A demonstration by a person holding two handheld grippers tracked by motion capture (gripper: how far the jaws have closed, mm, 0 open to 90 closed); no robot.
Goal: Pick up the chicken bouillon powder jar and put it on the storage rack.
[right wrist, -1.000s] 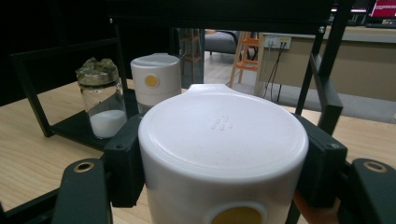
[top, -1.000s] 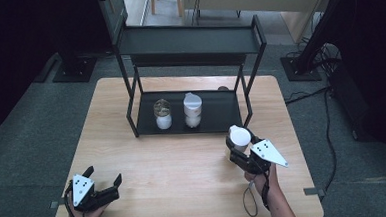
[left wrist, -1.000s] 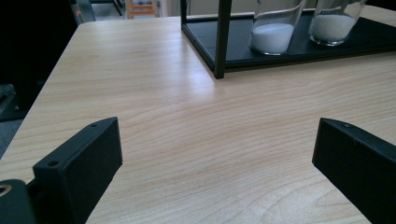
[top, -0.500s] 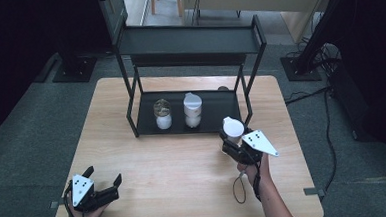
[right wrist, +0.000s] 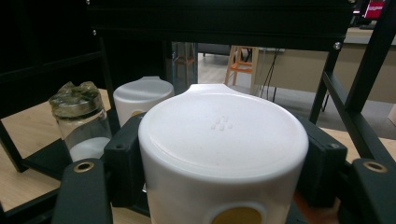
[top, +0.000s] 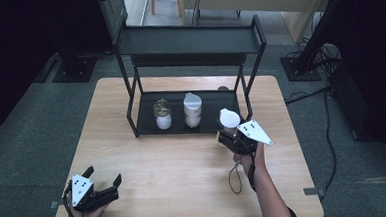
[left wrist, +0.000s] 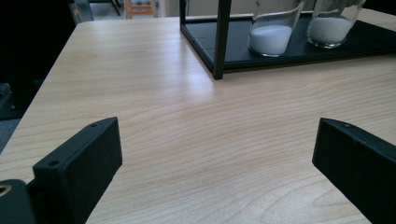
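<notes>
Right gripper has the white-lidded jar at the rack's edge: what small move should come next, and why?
Probably ease the white-lidded jar, clamped in the right gripper, onto the bare right end of the rack's lower tray. Two jars already stand there to its left, and the left gripper rests open.

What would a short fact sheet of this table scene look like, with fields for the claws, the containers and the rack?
Right claw: shut on a white-lidded container, held upright beside the rack's right end
Left claw: open, nothing between its jaws, low at the near left of the wooden table
Black rack: two tiers, at the table's far side
Lower tier: a glass jar and a white-capped jar side by side, both with white powder at the bottom
</notes>
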